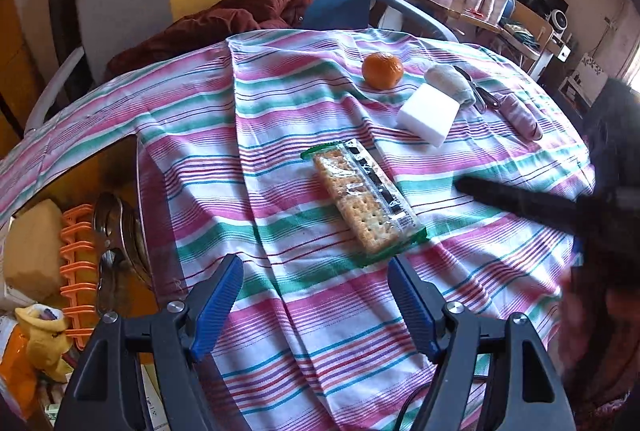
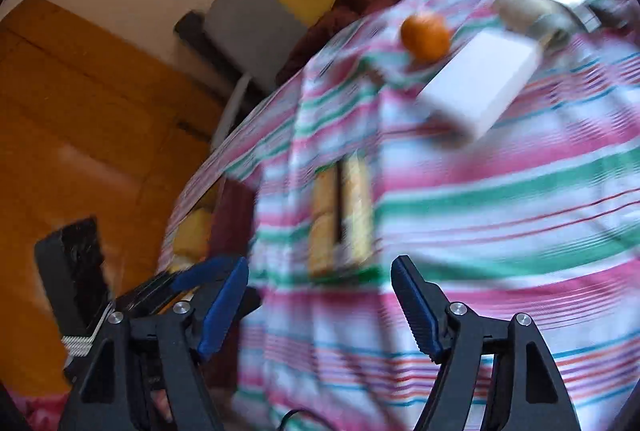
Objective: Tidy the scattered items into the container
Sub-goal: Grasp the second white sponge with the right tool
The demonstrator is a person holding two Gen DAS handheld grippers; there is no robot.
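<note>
Striped cloth (image 1: 280, 135) covers the table; the scattered items lie on its far half. No container identifiable in either view; an orange rack (image 1: 78, 263) and clutter sit off the table's left edge, but I cannot tell whether that is the target.

Items, largest first: cracker packet (image 1: 362, 203) near centre, lying lengthwise away from the left gripper; white block (image 1: 428, 115) beyond it; rolled pale cloth (image 1: 450, 81) touching the block's far side; mandarin (image 1: 382, 70) just left of those; a small metal tool (image 1: 478, 91) and a purplish item (image 1: 520, 115) further right.

Left gripper (image 1: 316, 295): jaws released, empty, hovering just short of the packet's near end. Right gripper (image 2: 320, 295): jaws apart, nothing between them; view motion-blurred.

Judgement: the packet is the likely next pick. Grip across its narrow width, close gently so the crackers don't crush, and keep the fingertips clear of the cloth to avoid dragging it.
</note>
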